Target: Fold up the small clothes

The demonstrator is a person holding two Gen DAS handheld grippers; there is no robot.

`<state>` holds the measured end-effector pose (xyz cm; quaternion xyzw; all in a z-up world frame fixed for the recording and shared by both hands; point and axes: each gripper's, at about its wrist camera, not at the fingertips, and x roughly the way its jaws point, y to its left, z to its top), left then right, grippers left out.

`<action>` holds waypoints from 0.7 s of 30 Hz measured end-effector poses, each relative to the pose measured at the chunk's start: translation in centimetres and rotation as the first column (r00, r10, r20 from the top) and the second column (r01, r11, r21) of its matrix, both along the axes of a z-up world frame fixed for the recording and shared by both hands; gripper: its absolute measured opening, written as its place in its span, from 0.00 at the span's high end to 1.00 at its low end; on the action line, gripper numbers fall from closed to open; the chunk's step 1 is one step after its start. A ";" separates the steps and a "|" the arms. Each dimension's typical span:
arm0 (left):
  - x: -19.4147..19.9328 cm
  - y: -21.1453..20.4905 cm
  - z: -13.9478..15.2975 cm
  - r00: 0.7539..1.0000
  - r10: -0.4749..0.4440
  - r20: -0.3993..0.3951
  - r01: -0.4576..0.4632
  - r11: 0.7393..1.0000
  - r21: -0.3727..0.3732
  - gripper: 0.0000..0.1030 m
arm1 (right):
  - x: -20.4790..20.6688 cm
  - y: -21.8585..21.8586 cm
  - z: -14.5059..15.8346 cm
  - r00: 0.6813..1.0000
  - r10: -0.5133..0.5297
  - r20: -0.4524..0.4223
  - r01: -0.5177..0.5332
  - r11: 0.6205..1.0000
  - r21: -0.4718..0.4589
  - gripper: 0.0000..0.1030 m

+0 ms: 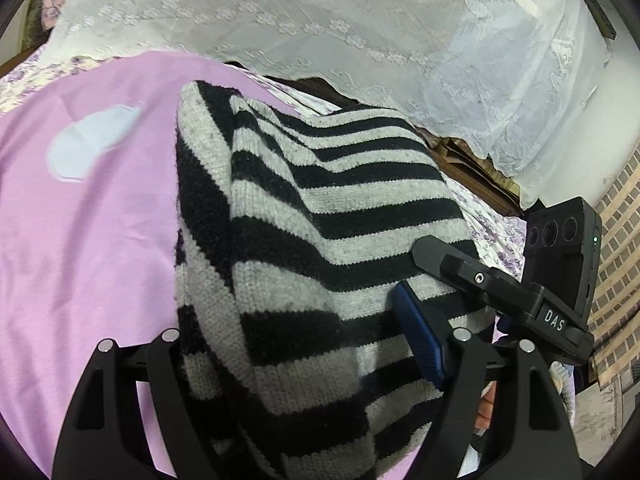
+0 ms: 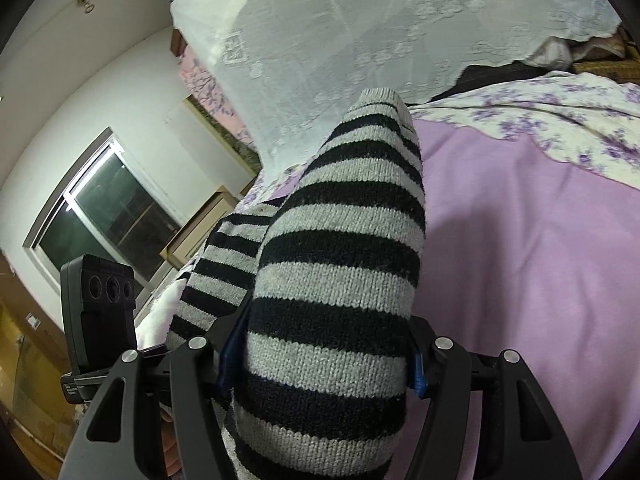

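Two grippers are shown clamped on one black-and-grey striped knit garment (image 1: 320, 240): the left gripper (image 1: 304, 364) and right gripper (image 2: 320, 360) each hold bunched fabric, raised above a lilac bedsheet (image 2: 540, 260).

Place: a bedroom in a home
Bed: lilac sheet (image 2: 520, 248) spread flat, with a purple-flowered quilt (image 2: 560, 120) lying along its far edge
Drapery: white lace cloth (image 1: 360, 32) hanging beside the bed
Walls: plain white, with a dark sliding window (image 2: 108, 216) in a pale frame
Other: patterned brick-like surface (image 1: 616, 248) at one side
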<state>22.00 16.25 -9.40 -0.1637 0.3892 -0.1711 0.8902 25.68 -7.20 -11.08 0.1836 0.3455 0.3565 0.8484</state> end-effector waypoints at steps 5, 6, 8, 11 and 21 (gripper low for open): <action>-2.2 3.1 1.4 0.999 0.041 0.011 -0.041 0.999 0.018 0.27 | -1.0 3.4 0.9 0.999 0.044 0.004 -0.044 0.999 -0.001 0.38; -2.7 3.7 1.5 0.999 0.048 0.014 -0.048 0.999 0.020 0.27 | -1.2 4.3 1.2 0.999 0.054 0.006 -0.054 0.999 -0.002 0.38; -3.6 5.2 1.9 0.997 0.069 0.022 -0.069 0.997 0.021 0.27 | -1.7 5.7 1.7 0.997 0.072 0.011 -0.072 0.997 -0.005 0.38; -4.6 7.2 2.6 0.995 0.094 0.042 -0.095 0.995 0.022 0.27 | -2.2 8.1 2.5 0.995 0.100 0.018 -0.100 0.995 -0.010 0.38; -7.8 13.6 4.9 0.978 0.192 0.083 -0.196 0.980 0.041 0.27 | -3.4 16.1 4.6 0.980 0.196 0.032 -0.195 0.981 -0.017 0.38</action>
